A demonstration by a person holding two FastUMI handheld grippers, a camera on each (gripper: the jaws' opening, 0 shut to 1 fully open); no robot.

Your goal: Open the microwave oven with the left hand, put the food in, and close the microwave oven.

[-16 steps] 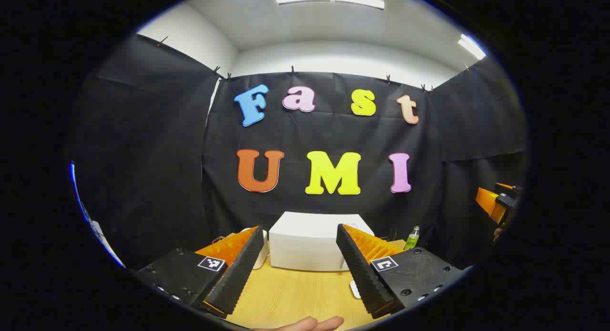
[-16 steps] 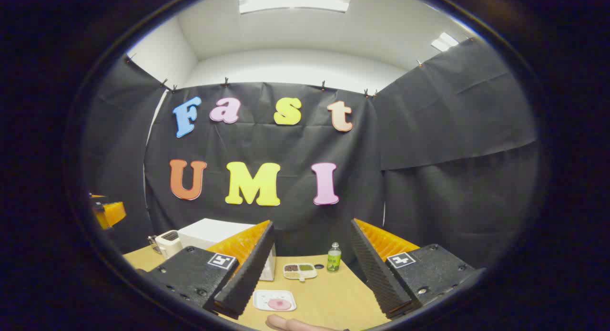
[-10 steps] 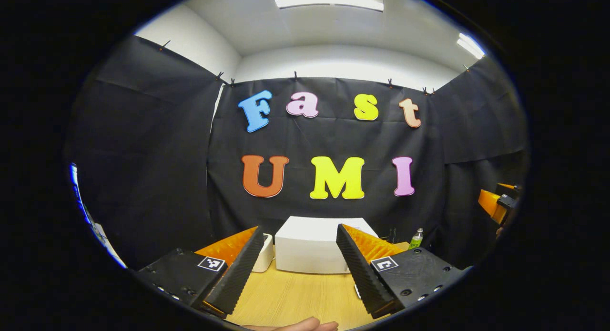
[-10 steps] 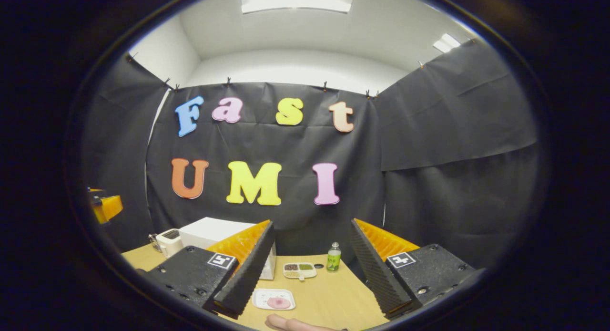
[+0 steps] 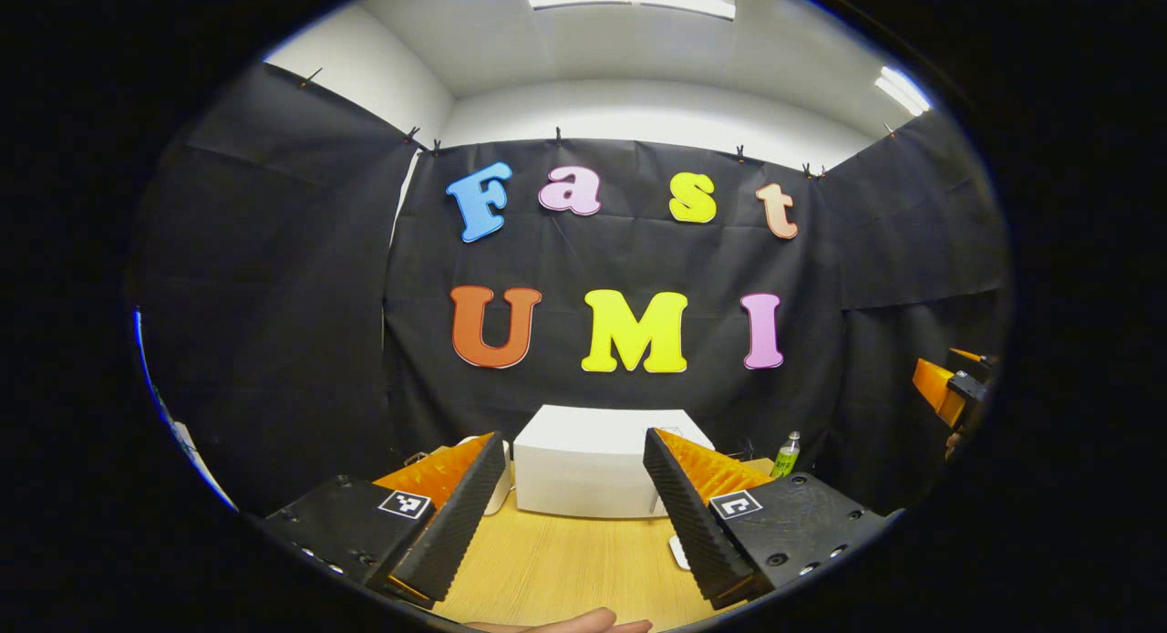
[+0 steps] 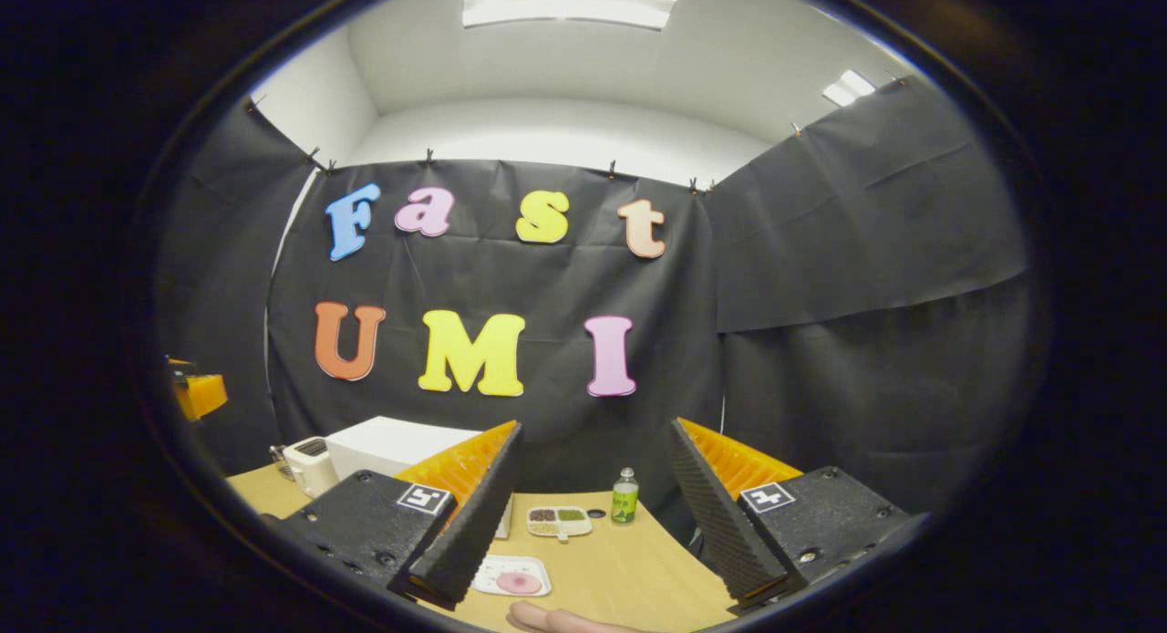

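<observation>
The left gripper is hovering above the wooden surface with its jaws released and holding nothing, and the white microwave is standing closed just ahead, near the wall. The right gripper is hanging with its jaws also apart, above the food lying on its plate on the surface.

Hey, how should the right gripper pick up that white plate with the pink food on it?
Likely by the plate's near rim, coming in low from the front with the right gripper. It lies flat and shallow on the table, the pink food at its middle, so only the edge offers a pinch.
</observation>
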